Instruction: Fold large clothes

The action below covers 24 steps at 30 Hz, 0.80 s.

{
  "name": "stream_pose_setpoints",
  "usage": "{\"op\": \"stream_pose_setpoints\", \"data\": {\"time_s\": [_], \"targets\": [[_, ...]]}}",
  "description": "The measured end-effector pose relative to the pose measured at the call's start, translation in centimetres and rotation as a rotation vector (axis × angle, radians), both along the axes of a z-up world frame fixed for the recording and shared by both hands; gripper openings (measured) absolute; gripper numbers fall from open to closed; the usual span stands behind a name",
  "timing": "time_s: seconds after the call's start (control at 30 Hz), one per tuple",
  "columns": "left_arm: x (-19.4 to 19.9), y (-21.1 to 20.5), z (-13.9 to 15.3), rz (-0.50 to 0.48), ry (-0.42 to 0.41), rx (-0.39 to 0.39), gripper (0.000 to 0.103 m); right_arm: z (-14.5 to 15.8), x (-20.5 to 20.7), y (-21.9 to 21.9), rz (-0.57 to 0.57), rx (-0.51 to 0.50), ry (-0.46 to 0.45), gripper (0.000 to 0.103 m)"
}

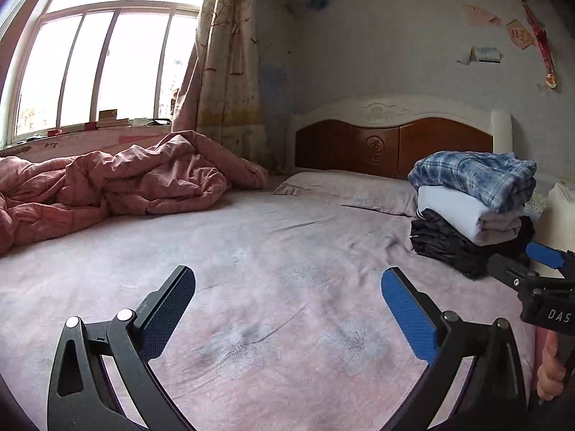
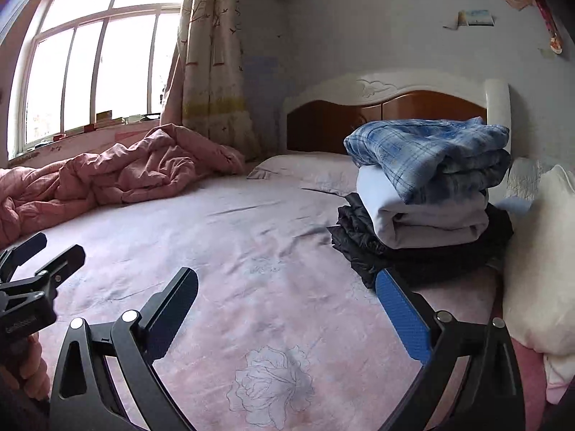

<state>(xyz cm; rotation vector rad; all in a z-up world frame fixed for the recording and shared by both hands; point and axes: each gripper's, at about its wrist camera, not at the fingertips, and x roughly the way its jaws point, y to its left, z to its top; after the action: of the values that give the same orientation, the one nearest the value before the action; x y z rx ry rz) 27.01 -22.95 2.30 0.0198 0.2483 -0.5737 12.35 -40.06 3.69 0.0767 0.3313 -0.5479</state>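
A stack of folded clothes sits at three o'clock on the pink floral bedsheet: soft blue plaid over smooth white over crinkled black. The left gripper and right gripper both gape wide, empty. Only the right wrist view shows a cream pillow beside the stack.

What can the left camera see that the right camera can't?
Only the left wrist view shows the right gripper from the side, at the picture's right edge, with a hand under it. Only the right wrist view shows the left gripper at its left edge and the cream pillow beside the stack. Both show the clothes stack, pink quilt, window and headboard. Both grippers' jaws stand open, empty.
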Motion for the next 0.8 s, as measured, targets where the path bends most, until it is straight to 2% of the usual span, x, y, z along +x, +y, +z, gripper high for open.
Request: {"op": "stream_pose_setpoints", "data": {"time_s": [0.17,0.8], "targets": [[-0.12,-0.53,0.01,0.000,-0.011,0.026,0.103,-0.14,0.32,0.57,0.010,-0.032,0.029,0.101],[-0.28,-0.93,-0.02,-0.003,-0.014,0.056,0.103,-0.55,0.51,-0.05,0.011,0.001,0.043,0.101]]}}
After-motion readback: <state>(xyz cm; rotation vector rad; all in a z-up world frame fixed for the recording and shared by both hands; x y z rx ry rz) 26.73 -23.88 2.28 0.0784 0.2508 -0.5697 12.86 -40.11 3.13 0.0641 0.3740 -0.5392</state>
